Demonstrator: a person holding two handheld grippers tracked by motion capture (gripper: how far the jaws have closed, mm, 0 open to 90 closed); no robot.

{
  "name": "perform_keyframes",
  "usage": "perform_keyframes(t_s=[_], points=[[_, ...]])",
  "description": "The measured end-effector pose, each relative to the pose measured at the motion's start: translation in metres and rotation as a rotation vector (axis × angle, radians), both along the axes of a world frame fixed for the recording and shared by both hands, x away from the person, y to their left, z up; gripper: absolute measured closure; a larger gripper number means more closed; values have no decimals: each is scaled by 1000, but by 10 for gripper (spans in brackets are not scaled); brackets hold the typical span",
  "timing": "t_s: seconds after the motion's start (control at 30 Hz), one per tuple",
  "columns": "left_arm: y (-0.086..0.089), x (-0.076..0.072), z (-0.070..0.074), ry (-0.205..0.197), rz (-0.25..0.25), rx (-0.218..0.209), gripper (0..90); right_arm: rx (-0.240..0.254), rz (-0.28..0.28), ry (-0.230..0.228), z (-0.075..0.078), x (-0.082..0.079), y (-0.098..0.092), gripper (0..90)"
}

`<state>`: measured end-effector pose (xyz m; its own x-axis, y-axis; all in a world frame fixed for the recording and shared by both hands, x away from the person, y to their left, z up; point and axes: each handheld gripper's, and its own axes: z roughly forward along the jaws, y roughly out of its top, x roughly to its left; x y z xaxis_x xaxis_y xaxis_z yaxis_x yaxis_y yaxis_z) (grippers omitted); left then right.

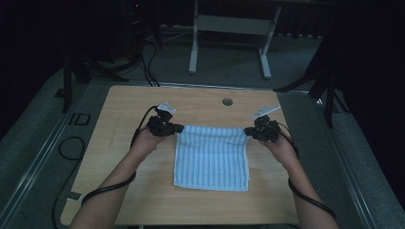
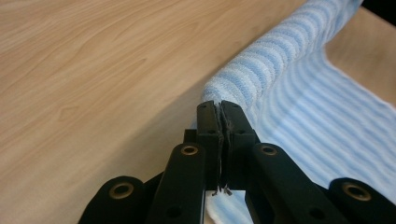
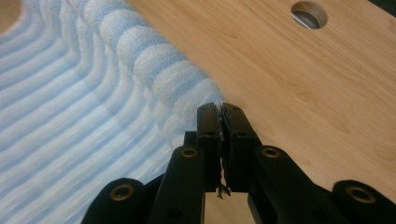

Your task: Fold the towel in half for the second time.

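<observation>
A blue-and-white striped towel [image 1: 211, 157] lies near the middle of the wooden table [image 1: 129, 109], its near edge flat on the top and its far edge lifted off the surface, towards the far edge with the round hole [image 1: 227, 101]. The left gripper [image 1: 177, 129] has its jaws pressed together on the towel's far left corner, cloth pinched between the pads. The right gripper [image 1: 247, 132] pinches the far right corner the same way, and the raised edge sags a little between the two
</observation>
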<state>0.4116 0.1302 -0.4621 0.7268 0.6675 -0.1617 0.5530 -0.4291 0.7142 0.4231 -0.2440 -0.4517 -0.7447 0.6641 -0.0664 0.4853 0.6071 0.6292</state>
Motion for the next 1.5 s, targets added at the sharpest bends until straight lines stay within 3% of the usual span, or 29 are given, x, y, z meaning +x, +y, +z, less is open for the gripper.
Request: perform_keyframes(t_s=[0.07, 0.13, 0.17, 0.2, 0.23, 0.27, 0.3, 0.33, 0.37, 0.4, 0.47, 0.63, 0.73, 0.77, 0.8, 0.83, 0.87, 0.93, 1.1, 1.23, 1.27, 1.37, 1.4, 1.5], points=[[1, -7, 3, -16, -2, -5, 866, 9, 7, 1, 1, -4, -1, 865], [1, -24, 9, -34, -33, -23, 866, 17, 33, -14, 5, -24, -6, 865], [1, -24, 9, -34, -33, -23, 867, 17, 33, -14, 5, -24, -6, 865], [1, -38, 13, -50, -61, -27, 866, 41, 41, -23, 8, -38, -10, 865], [1, -38, 13, -50, -61, -27, 866, 41, 41, -23, 8, -38, -10, 865], [1, -52, 14, -57, -69, -27, 866, 52, 44, -34, 9, -52, -14, 865], [1, -52, 14, -57, -69, -27, 866, 52, 44, -34, 9, -52, -14, 865], [1, -66, 13, -56, -95, -23, 866, 68, 57, -31, 8, -66, -17, 864], [1, -66, 13, -56, -95, -23, 866, 68, 57, -31, 8, -66, -17, 864], [2, -74, 11, -56, -99, -39, 866, 66, 60, -35, 7, -72, -18, 864], [4, -92, 4, -55, -109, -21, 865, 72, 79, -25, 2, -94, -20, 863], [7, -113, -12, -42, -118, -6, 863, 79, 99, -6, -12, -116, -20, 863], [8, -129, -29, 5, -138, -5, 857, 92, 101, 27, -27, -133, -18, 862], [8, -129, -29, 5, -138, -5, 847, 92, 101, 27, -27, -133, -18, 862], [10, -133, -35, 53, -160, 12, 785, 87, 102, 36, -34, -140, -18, 816], [10, -133, -35, 53, -160, 12, 732, 87, 102, 36, -34, -140, -18, 816], [12, -135, -36, 58, -171, 13, 658, 100, 104, 73, -38, -143, -19, 673], [15, -134, -33, 65, -151, 4, 590, 109, 91, 59, -37, -144, -22, 659], [9, -126, -33, 59, -164, 6, 565, 142, 70, 56, -35, -139, -20, 682], [-9, -117, -45, 76, -189, 21, 565, 132, 81, 70, -47, -134, -7, 661], [-17, -112, -53, 86, -191, 36, 565, 107, 84, 84, -56, -128, -2, 651], [-24, -108, -61, 94, -199, 65, 565, 85, 84, 103, -64, -122, 2, 642], [-27, -104, -70, 101, -193, 106, 565, 68, 79, 119, -72, -114, 4, 643], [-26, -101, -76, 98, -175, 107, 566, 47, 72, 137, -80, -107, 5, 645]])
